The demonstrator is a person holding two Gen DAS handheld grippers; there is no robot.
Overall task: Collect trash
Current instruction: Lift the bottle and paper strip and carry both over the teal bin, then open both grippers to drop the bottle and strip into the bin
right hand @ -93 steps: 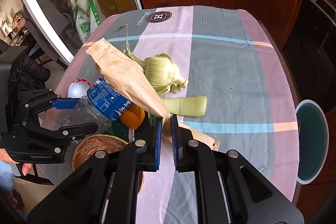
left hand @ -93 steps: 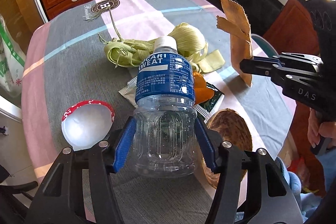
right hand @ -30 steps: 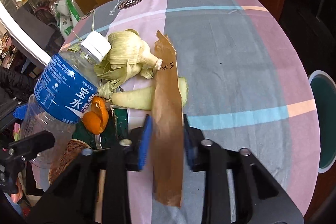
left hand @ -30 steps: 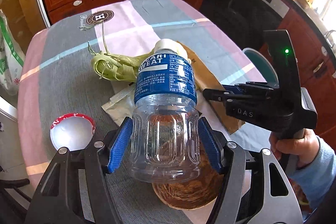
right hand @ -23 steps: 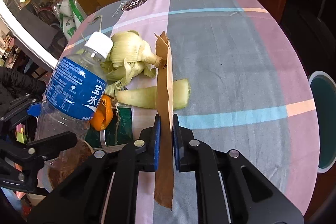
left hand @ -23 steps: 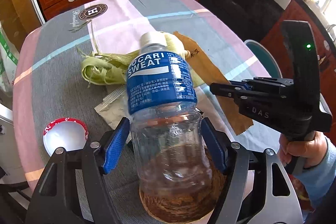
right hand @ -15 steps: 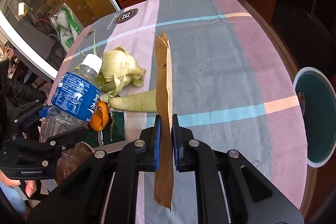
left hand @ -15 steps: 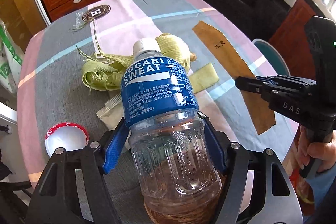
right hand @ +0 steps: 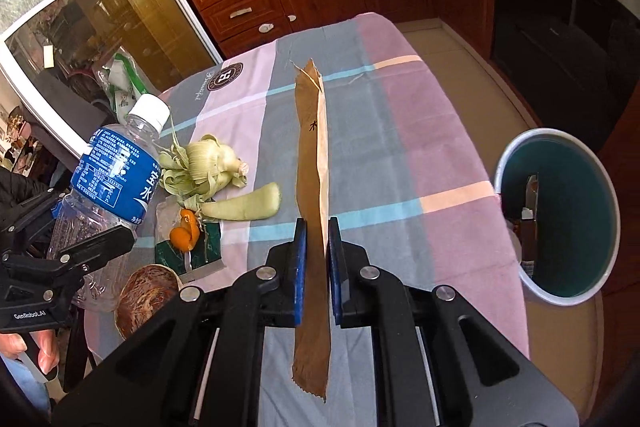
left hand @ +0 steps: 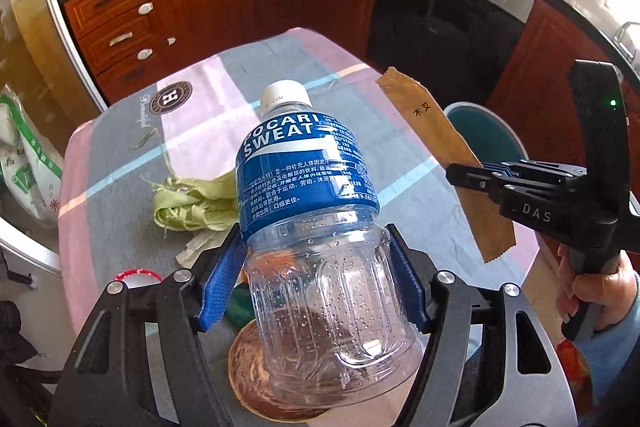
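My left gripper (left hand: 316, 271) is shut on an empty Pocari Sweat bottle (left hand: 308, 195) and holds it above the table; the bottle also shows in the right wrist view (right hand: 114, 179). My right gripper (right hand: 317, 247) is shut on a long brown paper sleeve (right hand: 314, 163), held edge-up above the table; the sleeve also shows in the left wrist view (left hand: 436, 139). A round bin with a teal liner (right hand: 560, 215) stands on the floor right of the table.
On the checked tablecloth (right hand: 384, 131) lie corn husks (right hand: 204, 167), a pale husk piece (right hand: 244, 207), orange peel (right hand: 186, 227) on a green packet (right hand: 212, 247), and a brown coconut shell (right hand: 140, 295). A red-rimmed lid (left hand: 138, 275) lies at the left edge. Wooden cabinets stand behind.
Both grippers have risen higher above the table with the bottle and the sleeve. The bin has come closer in the right wrist view.
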